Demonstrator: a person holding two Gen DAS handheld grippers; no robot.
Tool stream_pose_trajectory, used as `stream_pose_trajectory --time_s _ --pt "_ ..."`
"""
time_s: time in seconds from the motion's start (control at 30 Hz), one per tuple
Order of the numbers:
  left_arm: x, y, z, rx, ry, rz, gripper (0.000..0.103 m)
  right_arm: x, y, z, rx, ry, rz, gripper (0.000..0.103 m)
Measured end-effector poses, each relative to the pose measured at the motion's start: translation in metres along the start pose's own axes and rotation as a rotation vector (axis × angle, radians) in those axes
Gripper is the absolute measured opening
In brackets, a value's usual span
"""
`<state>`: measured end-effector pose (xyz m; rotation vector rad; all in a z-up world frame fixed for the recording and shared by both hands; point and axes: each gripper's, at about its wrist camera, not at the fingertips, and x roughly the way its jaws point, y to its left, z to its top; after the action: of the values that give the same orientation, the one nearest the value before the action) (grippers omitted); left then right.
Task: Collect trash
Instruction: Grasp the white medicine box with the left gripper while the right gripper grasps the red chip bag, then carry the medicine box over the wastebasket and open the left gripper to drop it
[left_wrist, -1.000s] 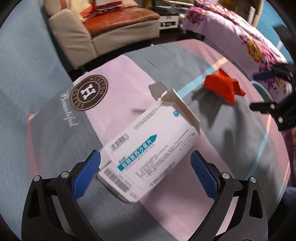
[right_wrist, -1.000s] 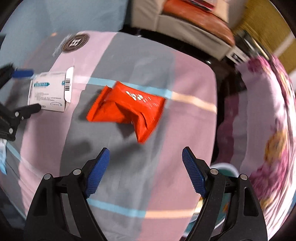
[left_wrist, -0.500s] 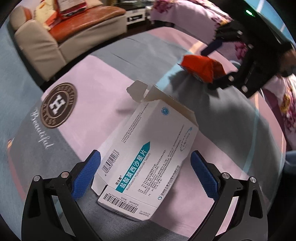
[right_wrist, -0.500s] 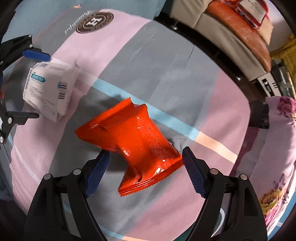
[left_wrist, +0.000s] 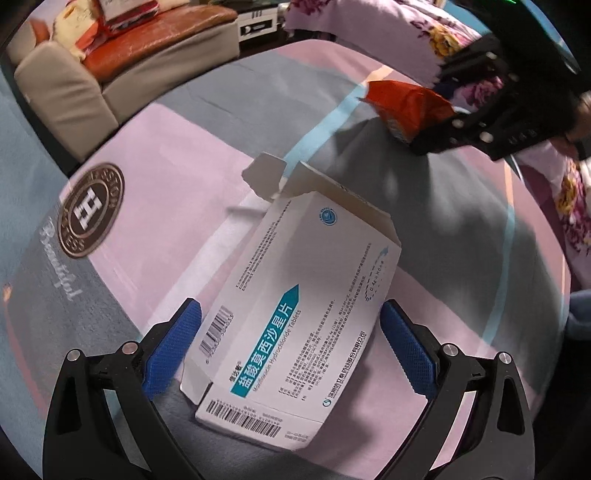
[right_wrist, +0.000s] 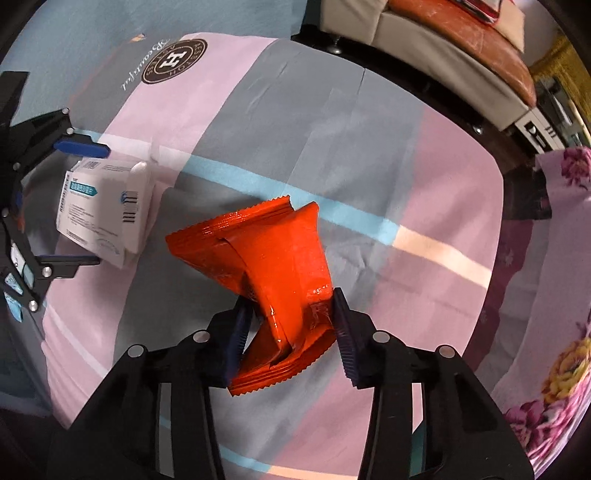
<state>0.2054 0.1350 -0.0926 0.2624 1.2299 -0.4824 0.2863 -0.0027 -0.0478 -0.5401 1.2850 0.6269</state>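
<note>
Since a second ago our right gripper (right_wrist: 291, 325) has dropped over the red wrapper (right_wrist: 273, 258), jaws closing, pads pinching it. Our left gripper (left_wrist: 291, 350) straddles the white box (left_wrist: 295, 306) unclenched, wrapper at two o'clock.

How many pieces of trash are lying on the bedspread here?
2. The white medicine box sits between the left hand-held gripper's open pads; the orange wrapper is between the closing right hand-held gripper. Others may lie outside view.
</note>
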Motion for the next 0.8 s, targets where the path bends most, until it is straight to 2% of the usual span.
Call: stream_pose_trajectory --time_s 0.2,0.33,0.47,0.57,0.8 --pt "-0.006 -0.003 0.0 -0.042 -0.029 0.013 0.086 -0.008 0.007 -0.016 0.05 -0.004 -0.019 0.036" --pt "-0.014 -0.002 -0.002 -0.078 -0.046 0.017 0.071 -0.017 0.004 -0.027 0.086 -0.013 -0.041 0.036" --pt "-0.02 -0.009 -0.008 -0.091 -0.058 0.033 0.068 -0.028 0.002 -0.048 0.139 -0.027 -0.047 0.035" --pt "-0.026 -0.021 -0.012 -0.097 -0.064 0.032 0.067 -0.029 -0.012 -0.059 0.163 -0.032 -0.048 0.035" --pt "-0.043 -0.053 -0.017 -0.113 -0.092 0.055 0.067 -0.045 -0.014 -0.103 0.199 -0.068 -0.05 0.035"
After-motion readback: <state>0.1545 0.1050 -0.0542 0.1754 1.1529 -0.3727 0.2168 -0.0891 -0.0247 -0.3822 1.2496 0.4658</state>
